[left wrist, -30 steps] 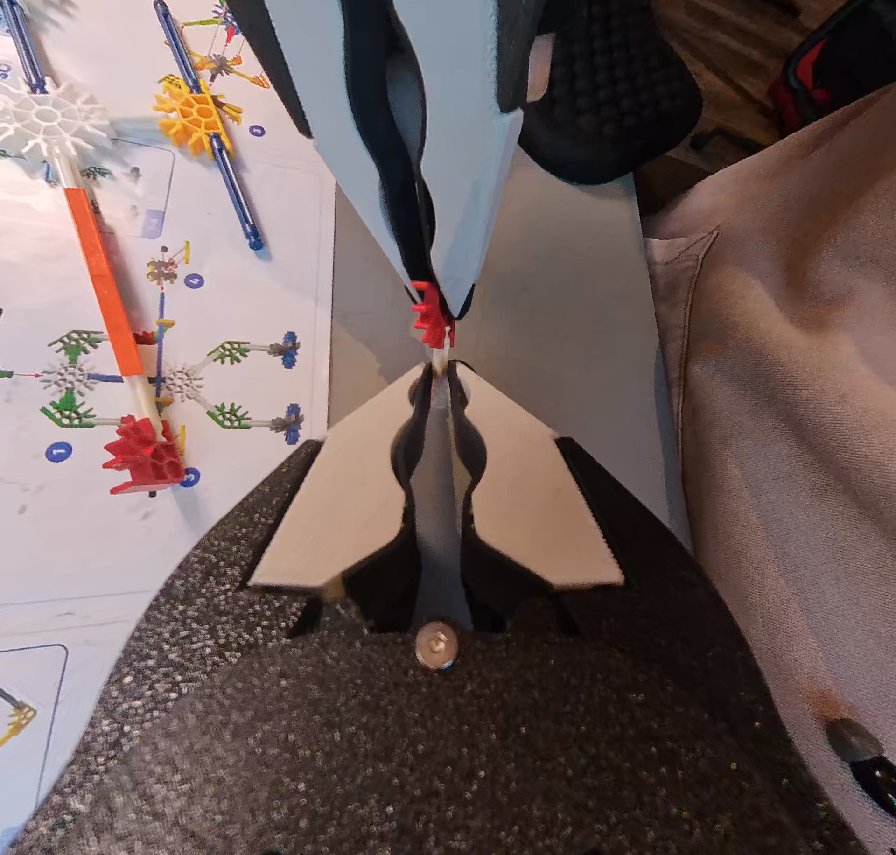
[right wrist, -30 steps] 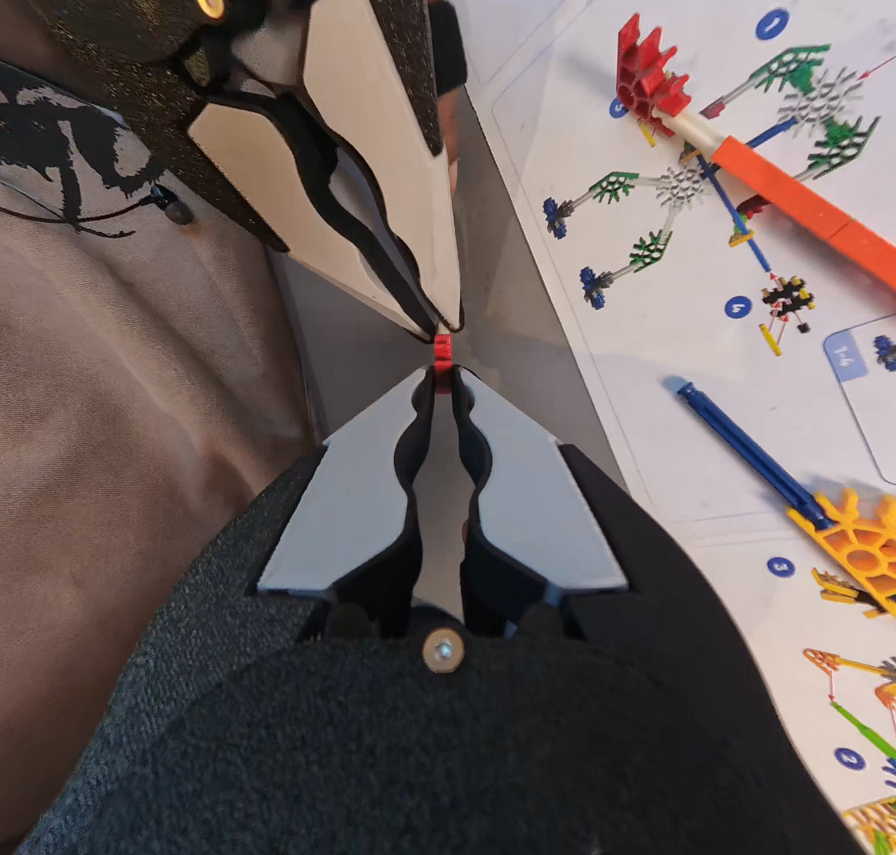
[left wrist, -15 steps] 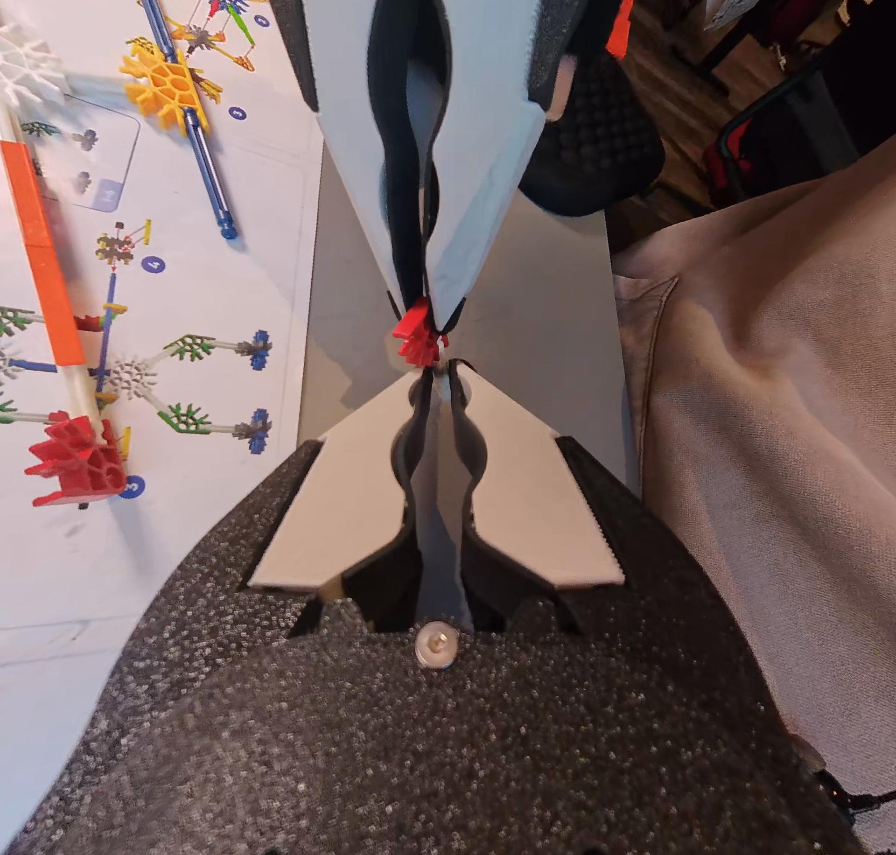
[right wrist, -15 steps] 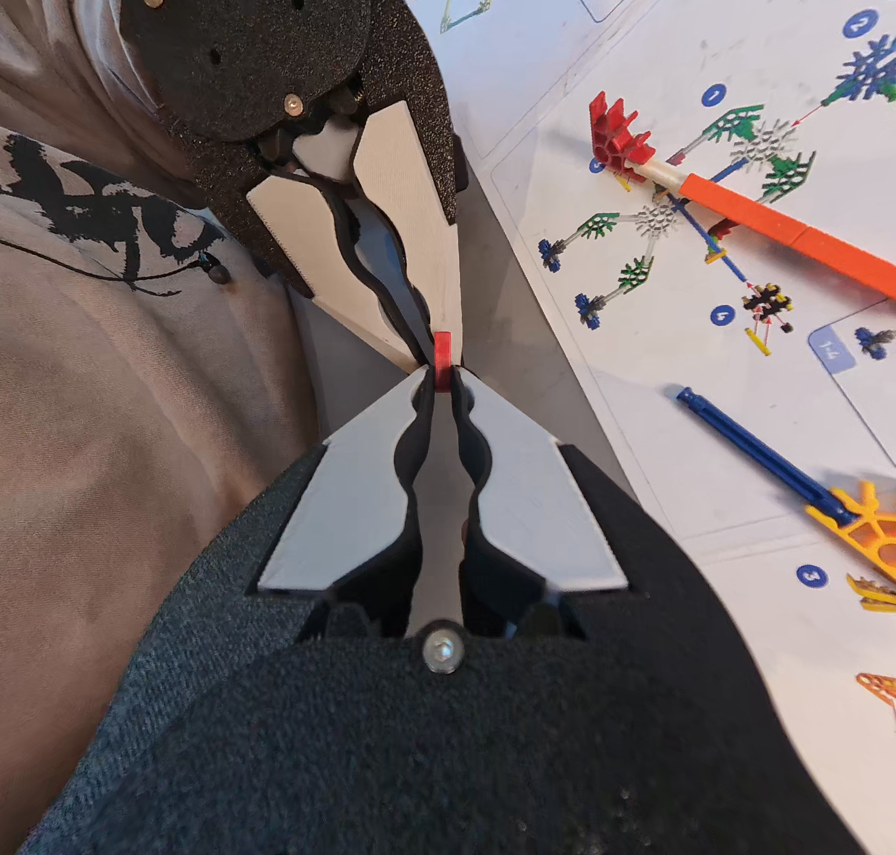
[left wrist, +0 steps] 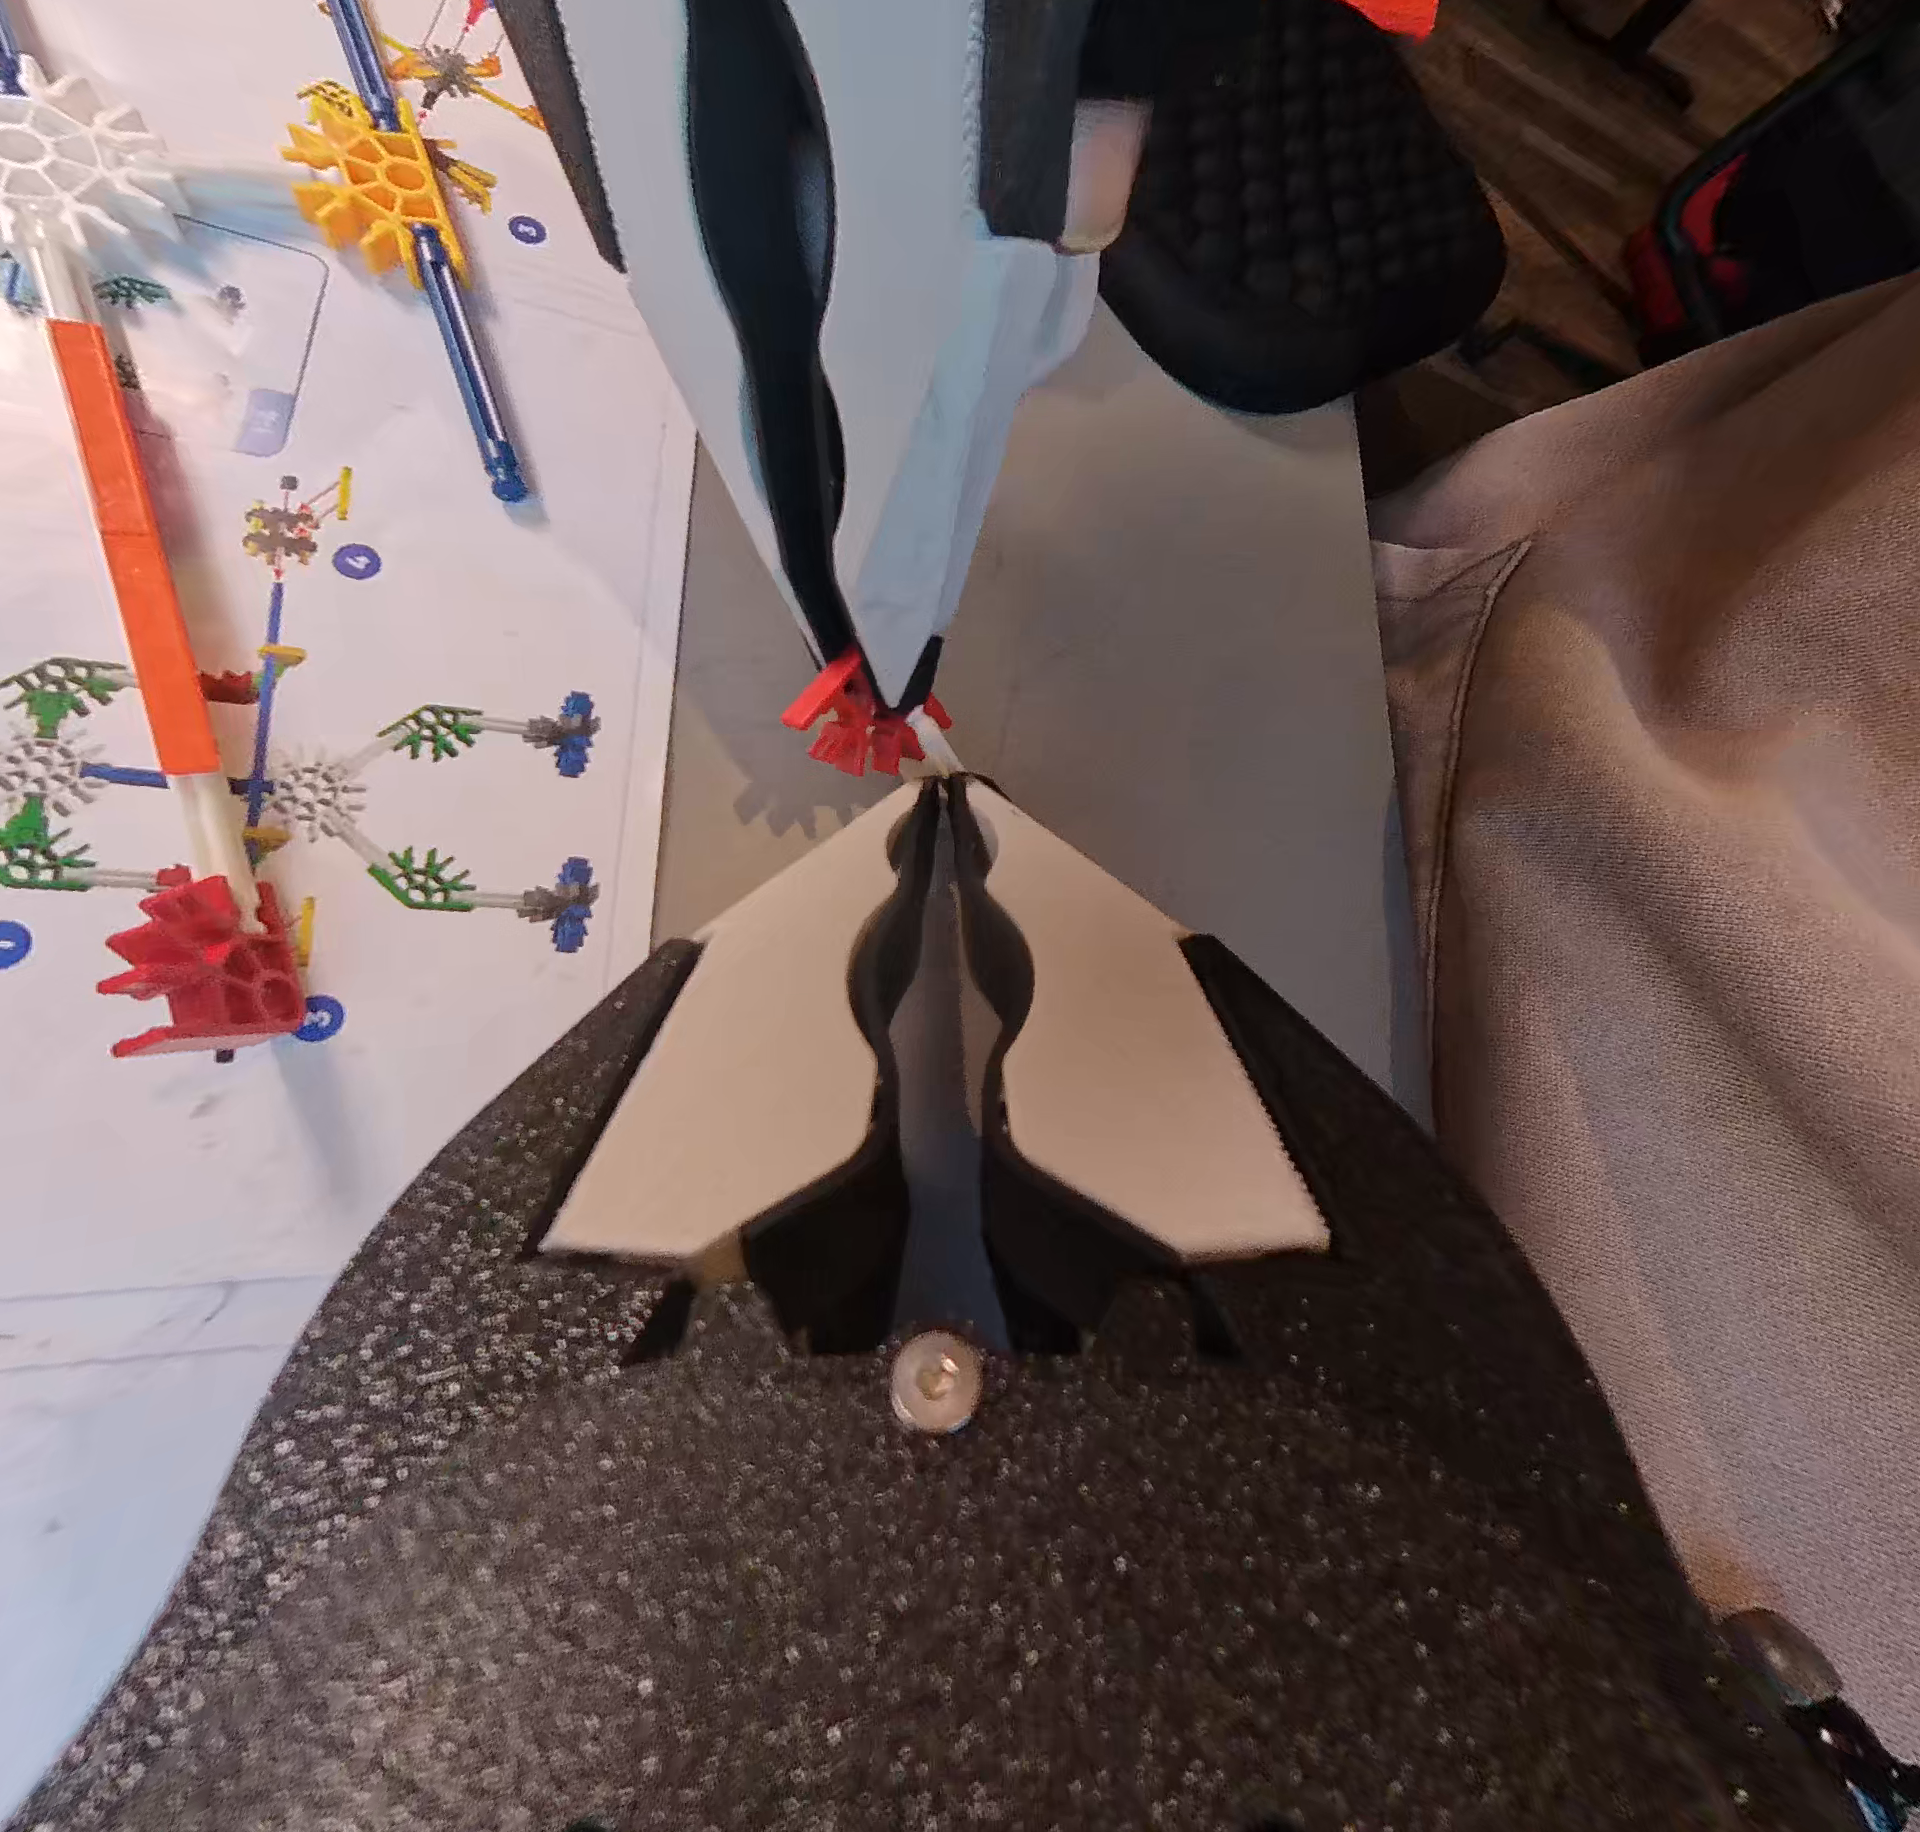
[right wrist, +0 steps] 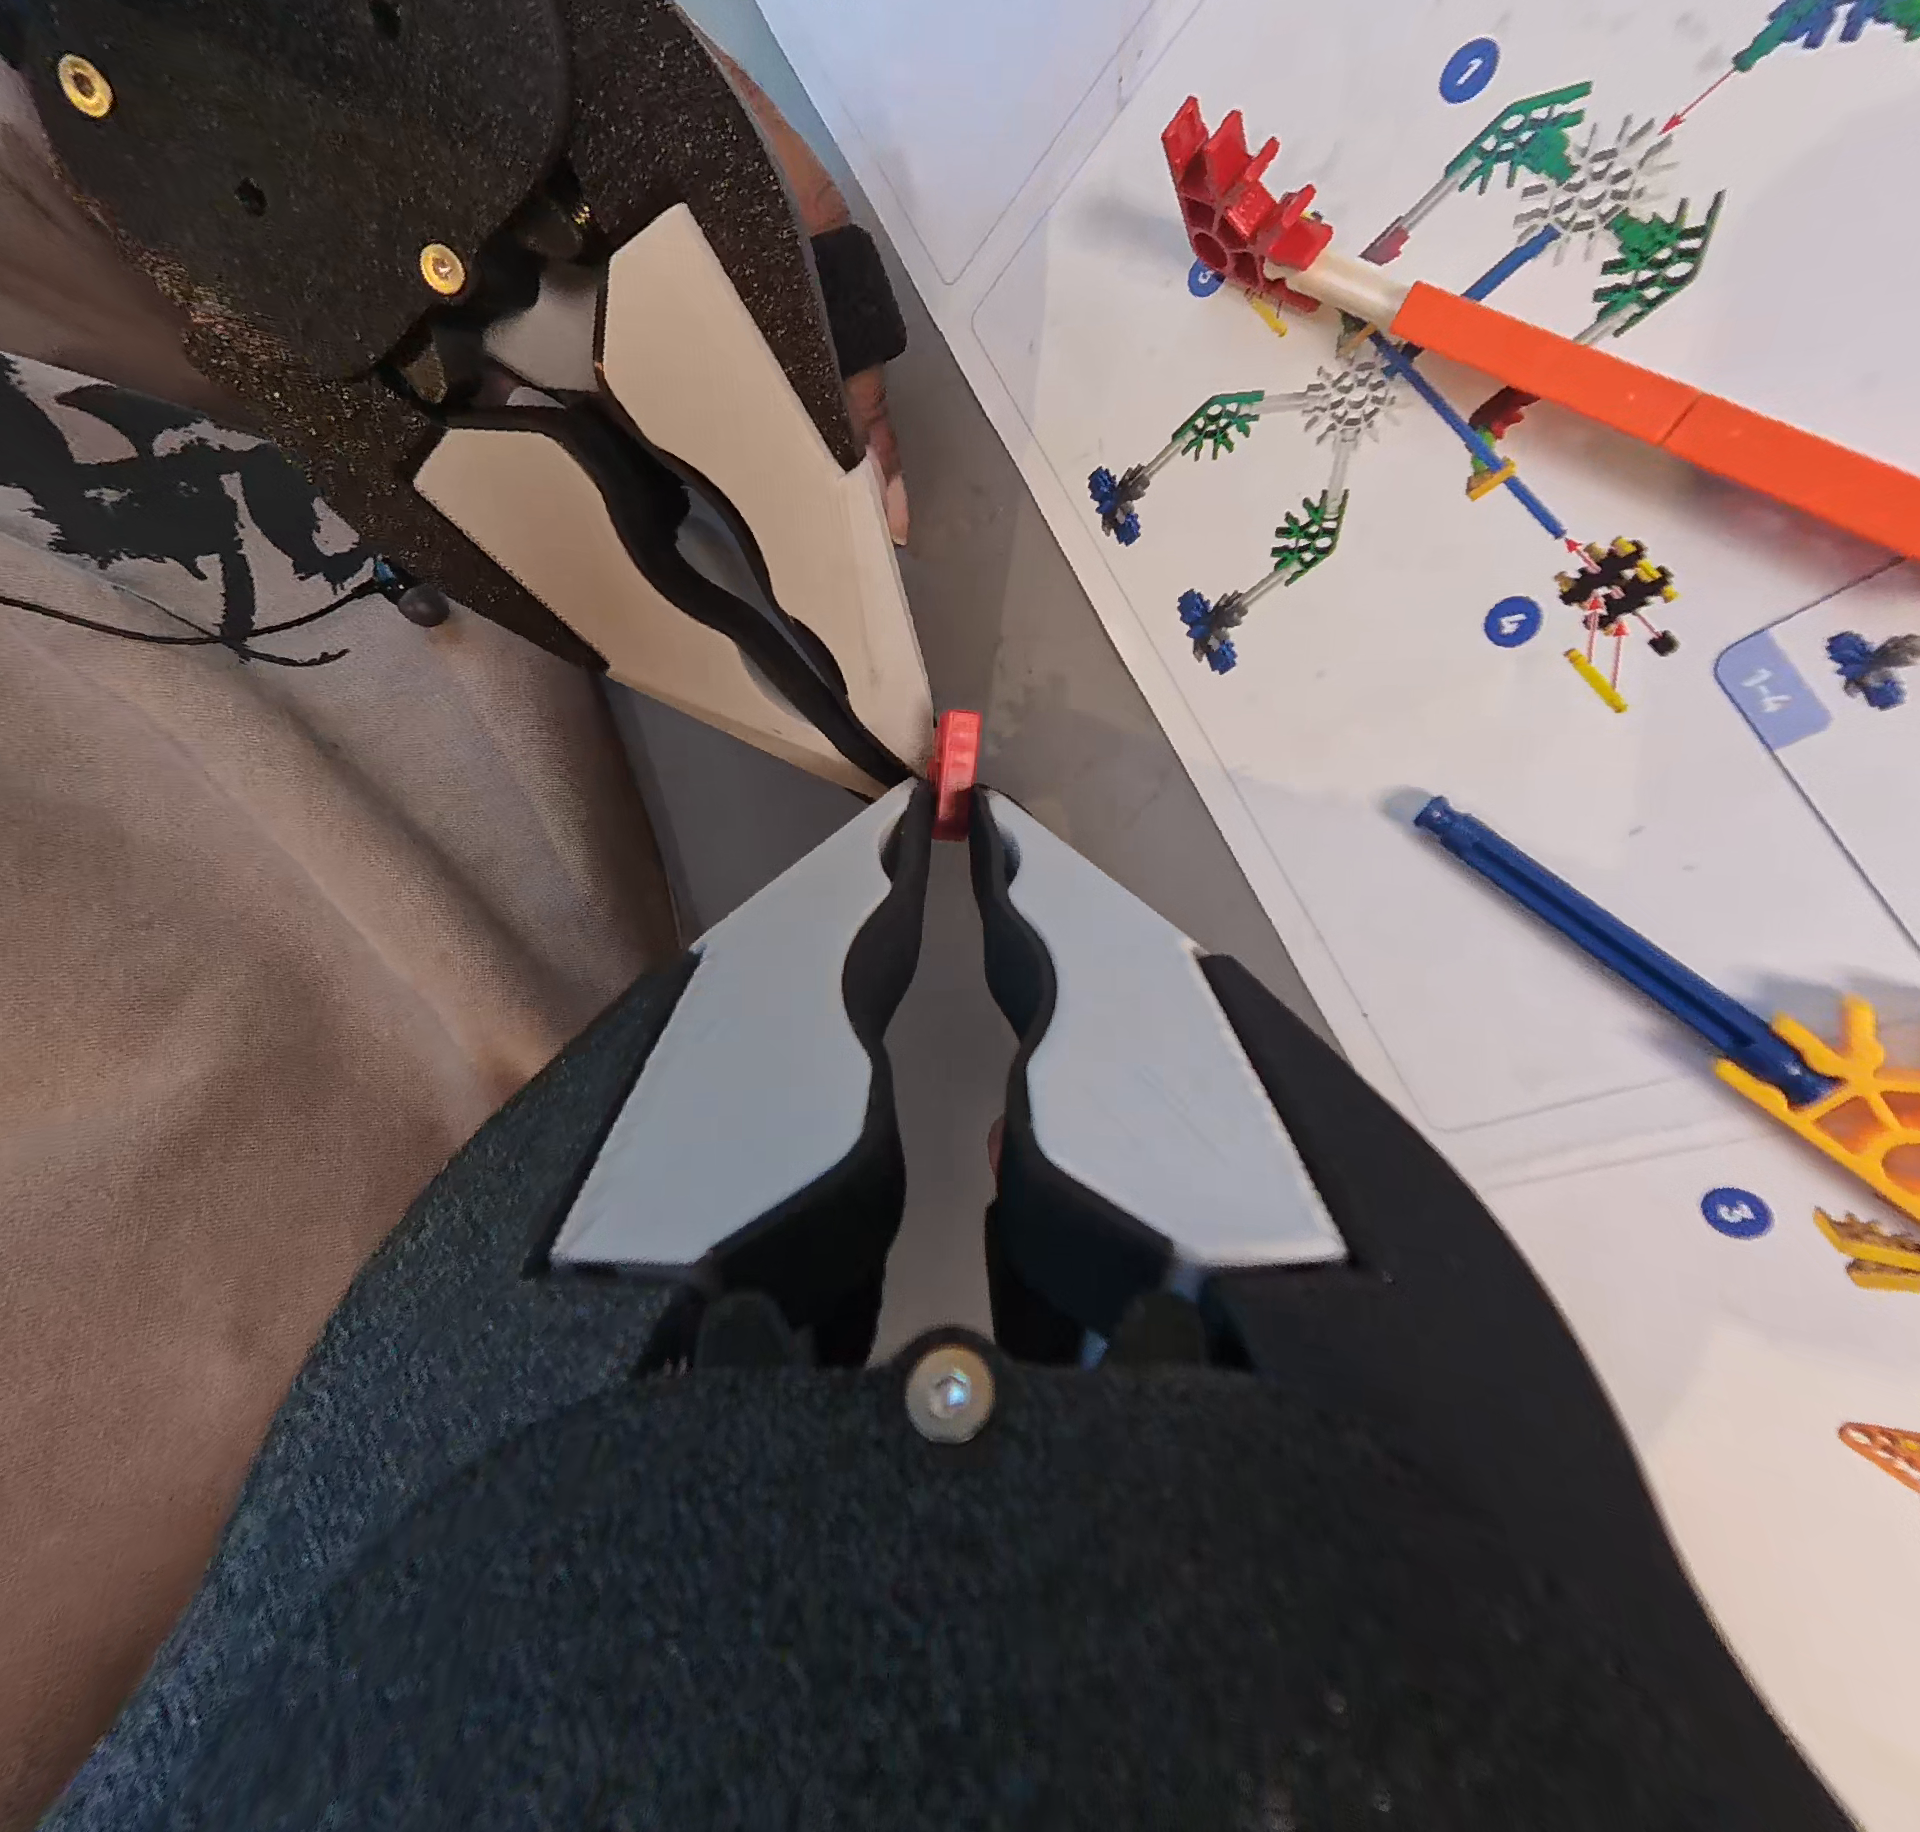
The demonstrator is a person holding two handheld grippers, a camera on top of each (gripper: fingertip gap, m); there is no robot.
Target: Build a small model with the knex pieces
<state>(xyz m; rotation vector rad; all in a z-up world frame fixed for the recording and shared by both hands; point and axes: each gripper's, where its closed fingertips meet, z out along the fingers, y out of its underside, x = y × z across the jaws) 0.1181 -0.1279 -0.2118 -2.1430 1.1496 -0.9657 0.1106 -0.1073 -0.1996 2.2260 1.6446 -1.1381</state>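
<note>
Between both clenched jaws, red connector [right wrist: 954, 770] with white rod [left wrist: 932, 752], tip to tip.

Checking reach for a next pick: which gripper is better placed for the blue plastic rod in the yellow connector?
Right, probably: the blue plastic rod lies beside the right gripper, farther ahead of the left gripper. Yet right grips a small red connector, left a white rod stub.

Printed instruction sheet [right wrist: 1455, 702] bears small numbered blue step circles
</note>
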